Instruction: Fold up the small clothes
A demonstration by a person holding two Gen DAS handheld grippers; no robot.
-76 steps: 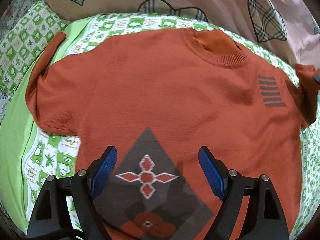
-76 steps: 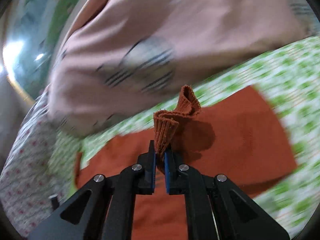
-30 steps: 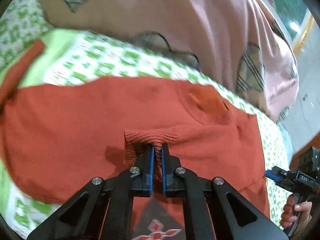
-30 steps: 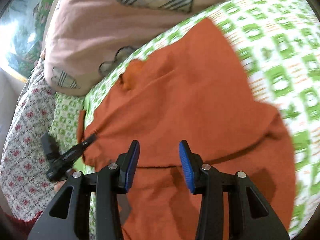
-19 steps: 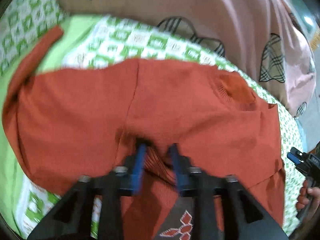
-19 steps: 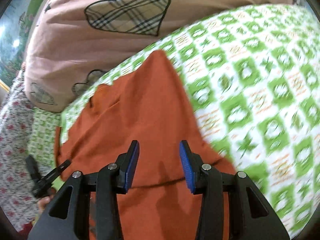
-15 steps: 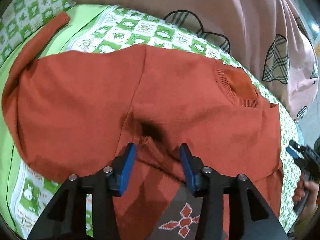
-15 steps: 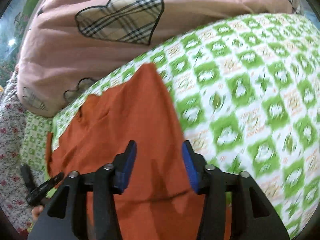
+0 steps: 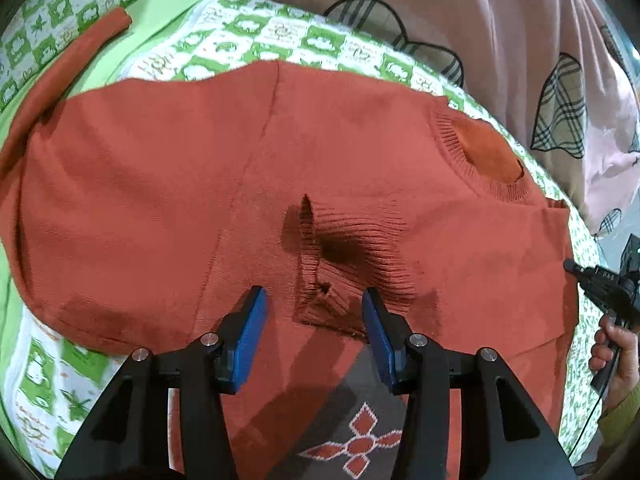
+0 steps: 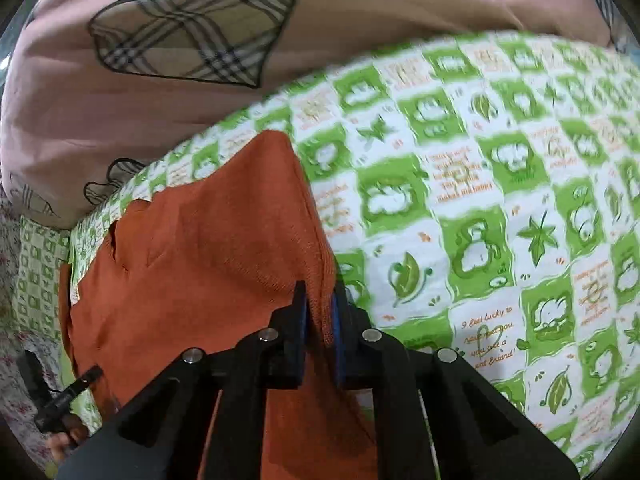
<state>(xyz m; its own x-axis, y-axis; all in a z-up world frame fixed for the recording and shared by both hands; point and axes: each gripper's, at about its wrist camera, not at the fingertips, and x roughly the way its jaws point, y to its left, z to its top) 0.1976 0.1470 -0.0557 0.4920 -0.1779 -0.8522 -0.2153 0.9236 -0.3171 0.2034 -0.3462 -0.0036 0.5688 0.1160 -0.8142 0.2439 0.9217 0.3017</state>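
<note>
Rust-orange knitted sweater (image 9: 340, 152) on green-checked bedsheet (image 10: 500, 208): folding partly done.
Sleeve cuff (image 9: 344, 252) lies across sweater's chest; left gripper (image 9: 312, 334) released; right gripper (image 10: 318, 320) closing on sweater's side edge; further folds remain.

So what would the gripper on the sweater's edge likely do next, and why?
Probably lift that edge and carry it across. The right gripper is closing on the orange sweater at its side fold, while the left gripper is open above the laid-down cuff.
</note>
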